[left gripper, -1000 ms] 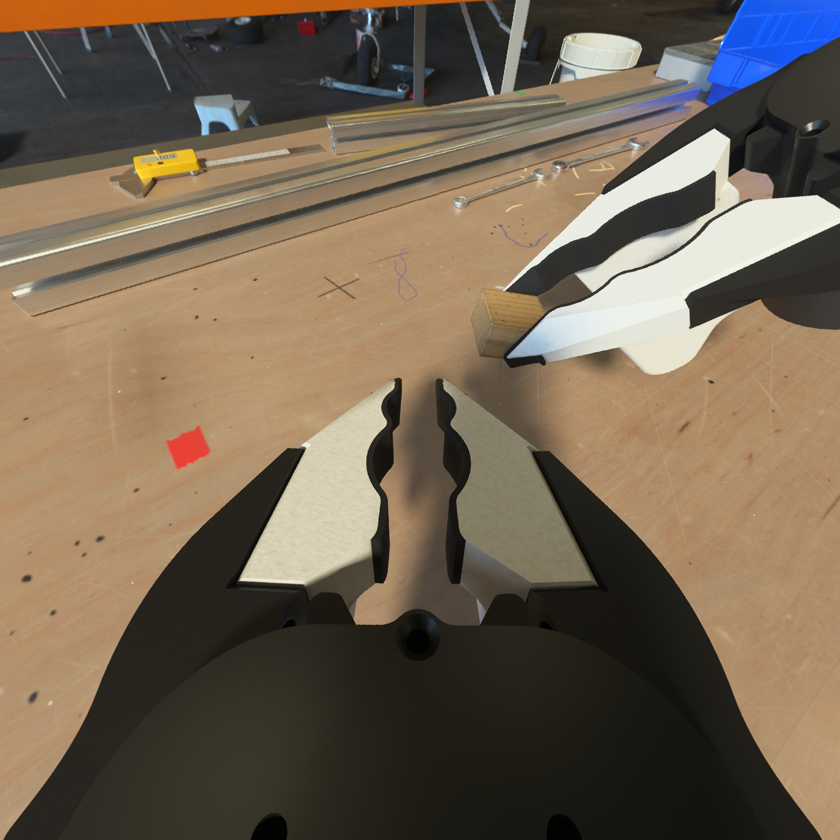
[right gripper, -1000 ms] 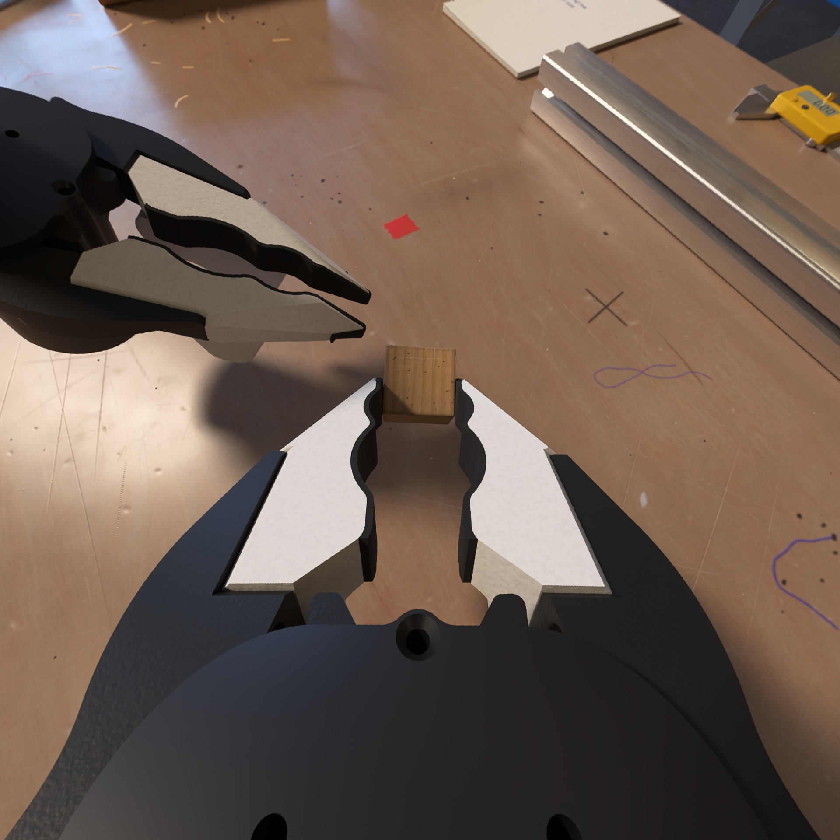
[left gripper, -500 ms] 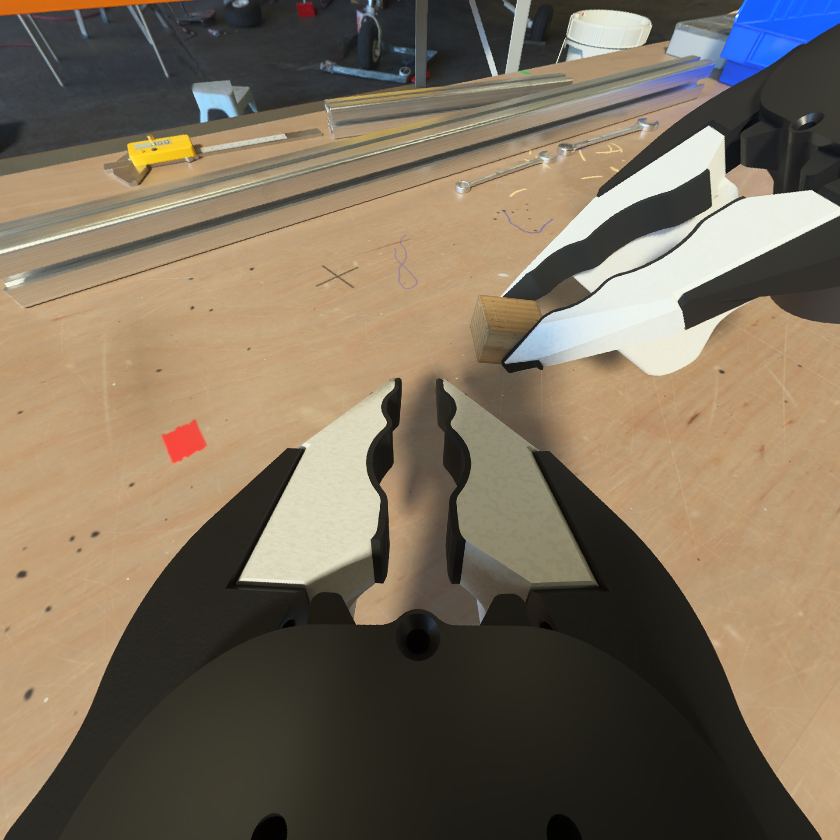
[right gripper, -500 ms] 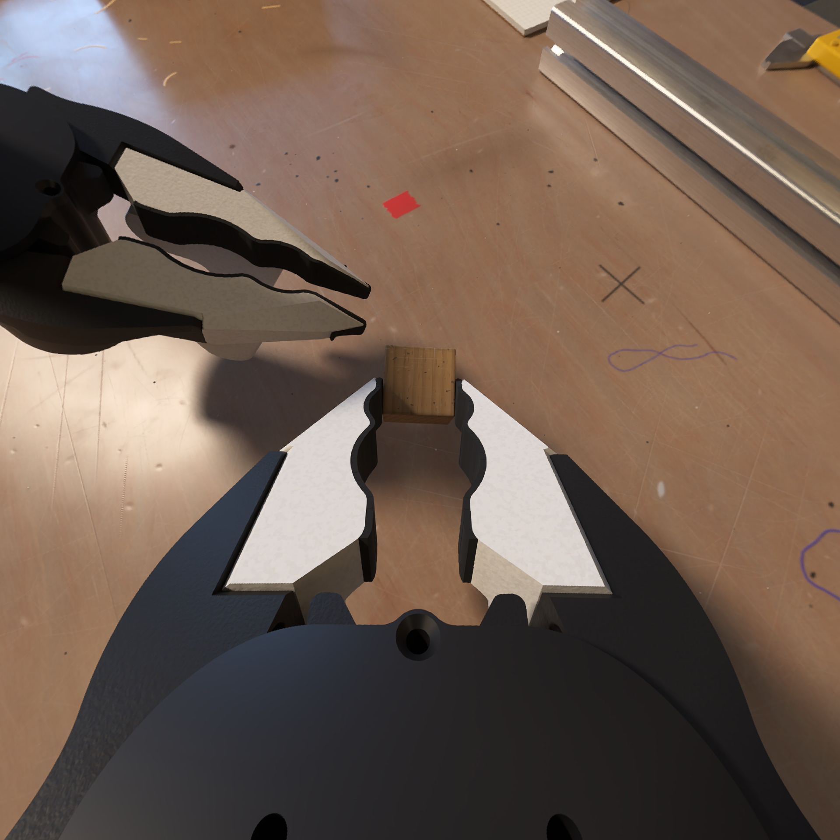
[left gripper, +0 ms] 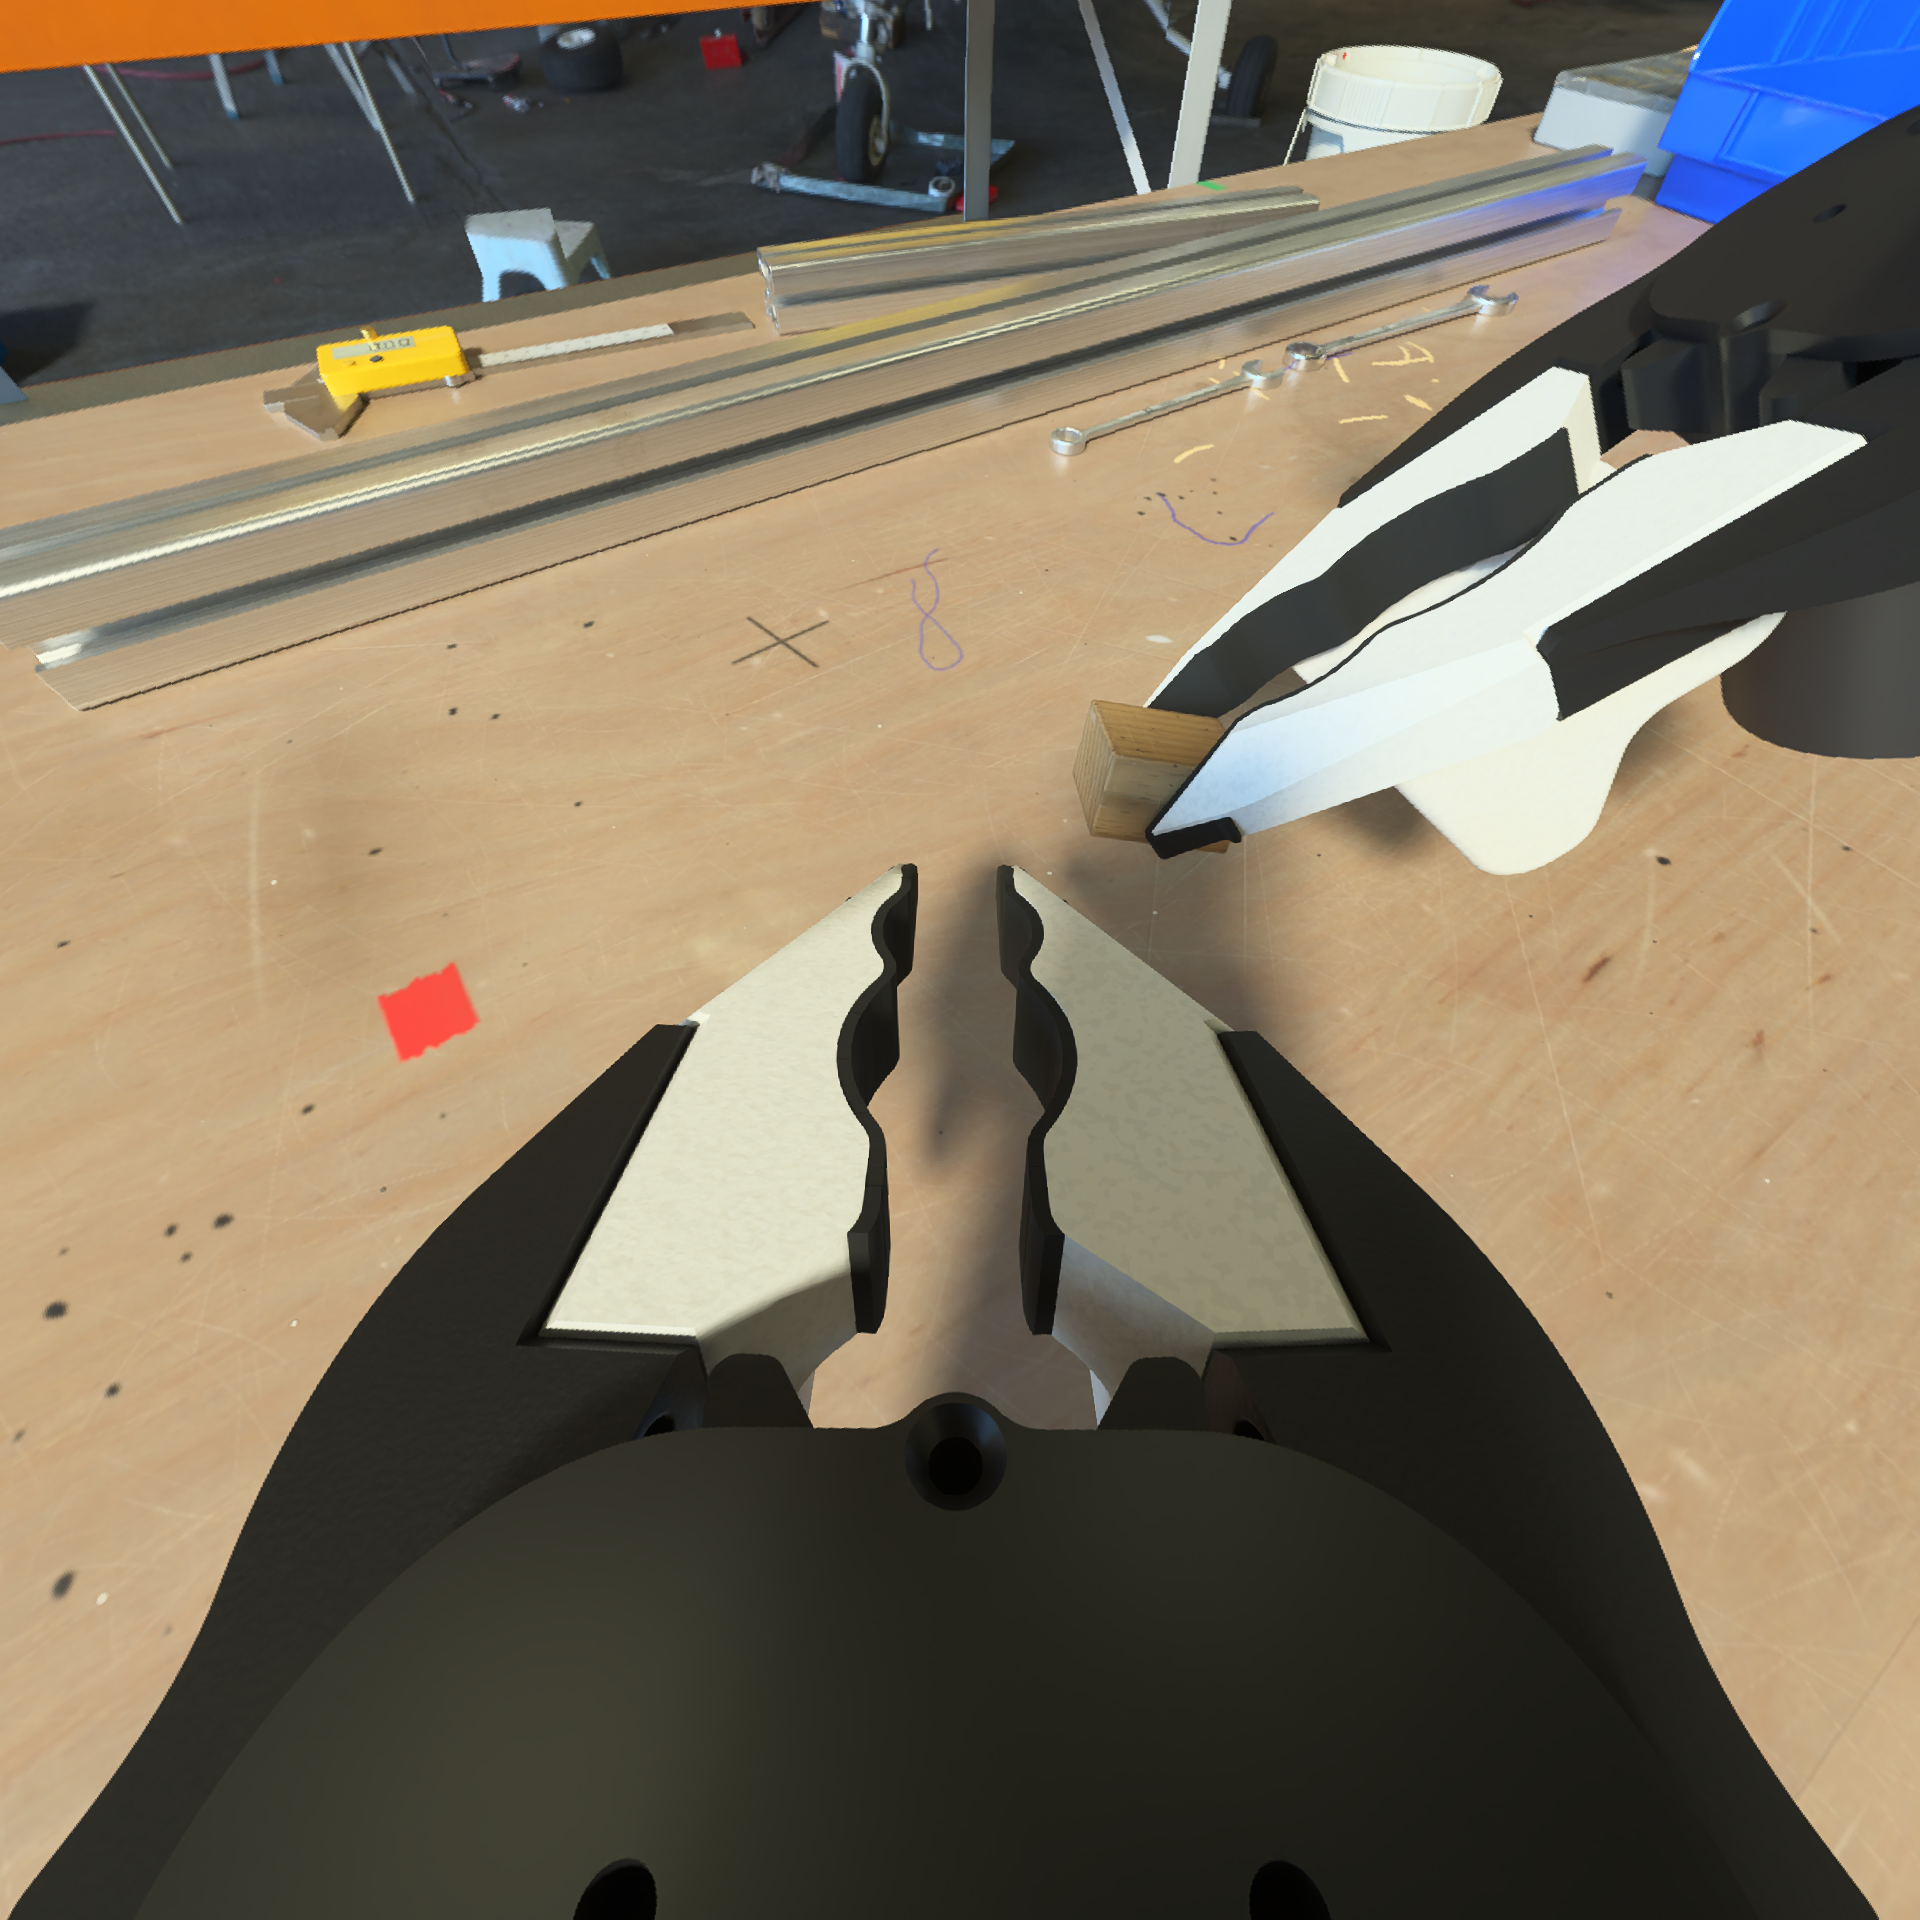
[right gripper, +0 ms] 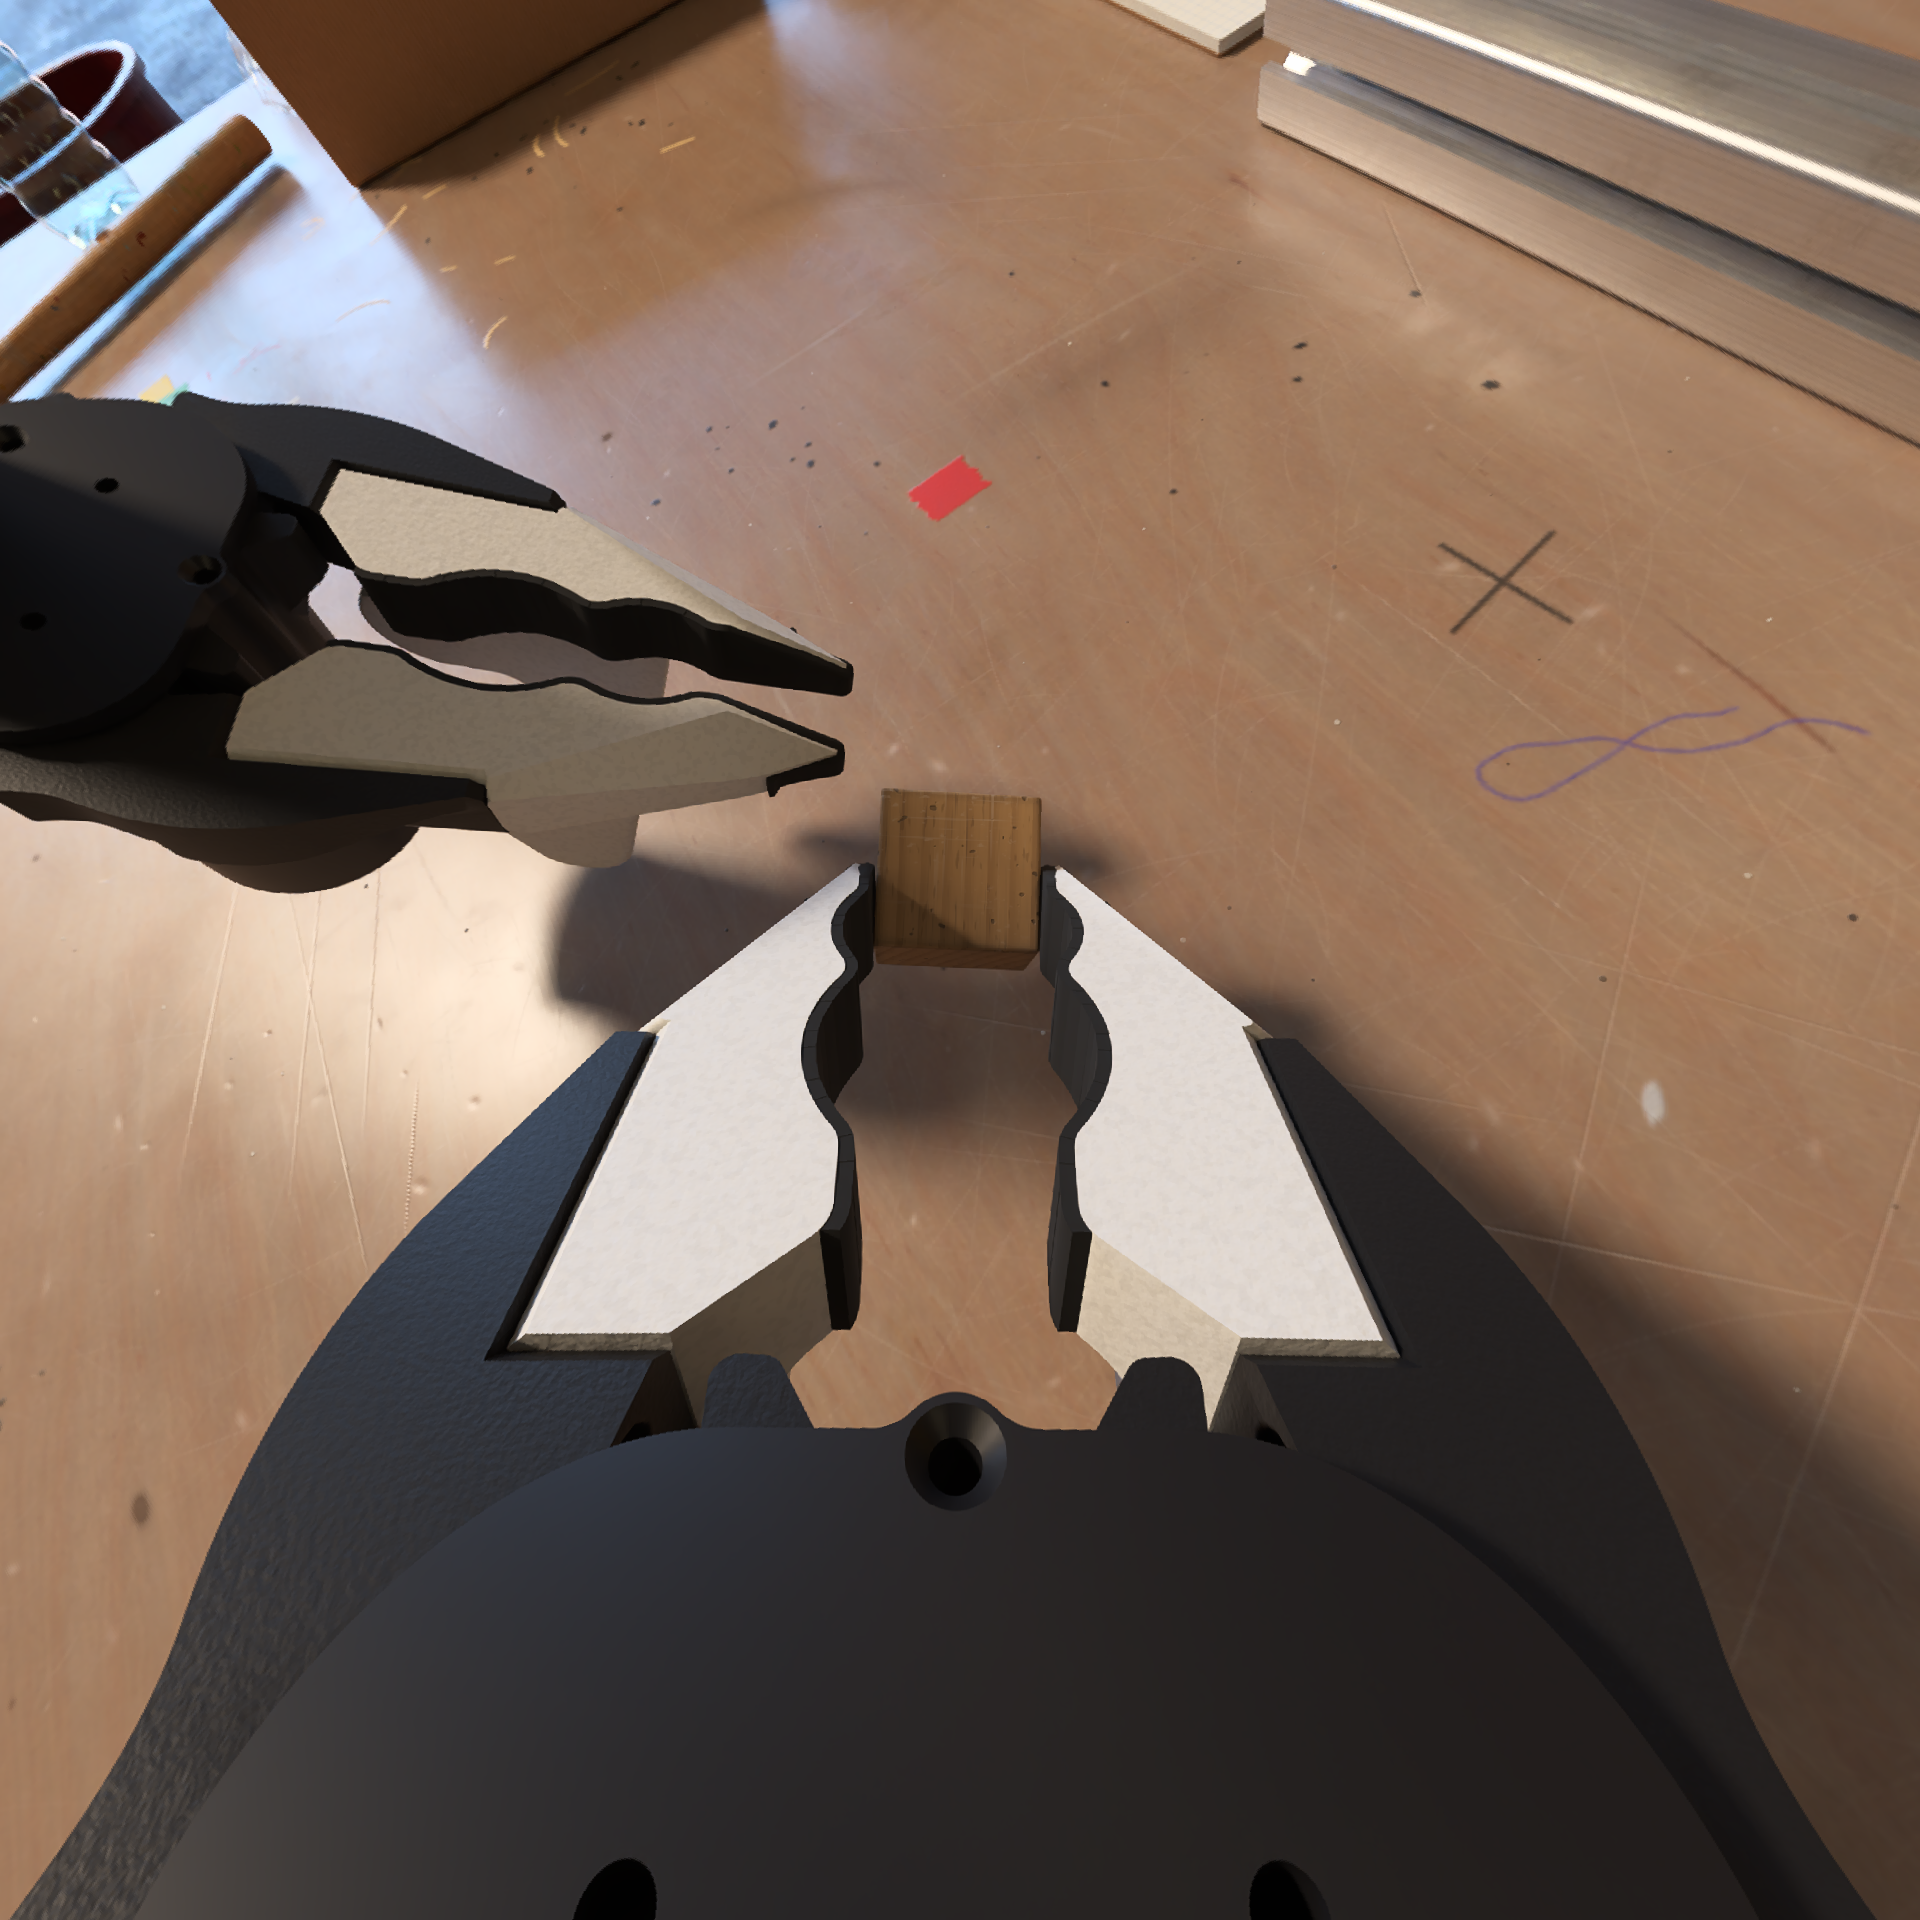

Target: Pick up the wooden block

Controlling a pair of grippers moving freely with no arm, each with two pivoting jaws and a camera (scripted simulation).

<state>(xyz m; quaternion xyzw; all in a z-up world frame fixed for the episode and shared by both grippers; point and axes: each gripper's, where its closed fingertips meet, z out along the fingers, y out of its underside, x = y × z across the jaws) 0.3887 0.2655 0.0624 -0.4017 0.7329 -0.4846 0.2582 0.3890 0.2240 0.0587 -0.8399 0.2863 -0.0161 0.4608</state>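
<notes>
Gripping the wooden block (right gripper: 958, 883) at their very tips, the two fingers of the right gripper (right gripper: 956, 904) are pinching it from both sides, pads flat against opposite faces, so that it is sitting square between them and, as far as one can judge, lifted just clear of the table (right gripper: 1351, 1039), with a dark shadow lying beneath it. The grip is shallow, probably because the block is small. This gripper is angling downward toward the board. Just beside the block, the left gripper (left gripper: 956, 883) is hovering empty, its jaws narrowly parted on nothing and pointing level past the block, apparently only standing by. Farther off, a red square (right gripper: 949, 486) and a pencilled cross (right gripper: 1509, 582) are marking the table, and aluminium rails (right gripper: 1621, 177) are lying at its far side.
</notes>
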